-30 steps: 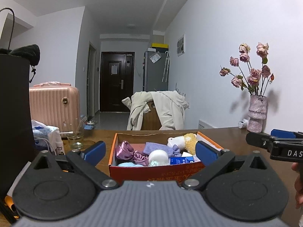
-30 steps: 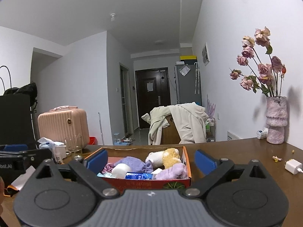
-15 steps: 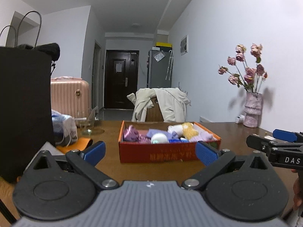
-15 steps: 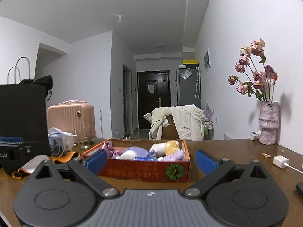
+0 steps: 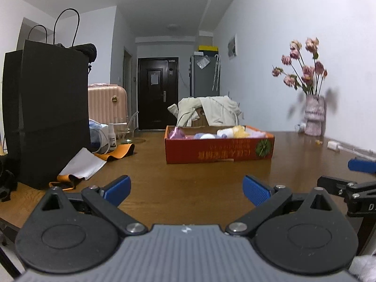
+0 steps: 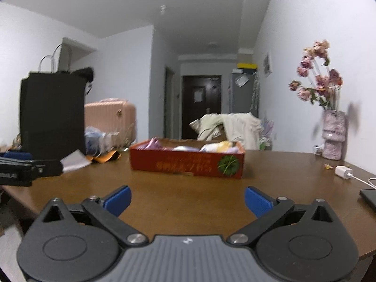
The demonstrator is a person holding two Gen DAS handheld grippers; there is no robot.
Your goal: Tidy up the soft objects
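Right gripper (image 6: 187,199) spread wide, empty; orange box (image 6: 188,161) of soft items ahead on table (image 6: 188,188).

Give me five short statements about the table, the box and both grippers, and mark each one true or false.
1. Both grippers are open and hold nothing. True: the left gripper and the right gripper have their fingers spread wide over bare table.
2. The orange box is empty. False: soft things in purple, white and yellow show over its rim.
3. A black paper bag stands on the left of the table. True.
4. The vase of flowers lies tipped over. False: it stands upright by the wall.
5. The white charger sits inside the box. False: it lies on the table, right of the box.
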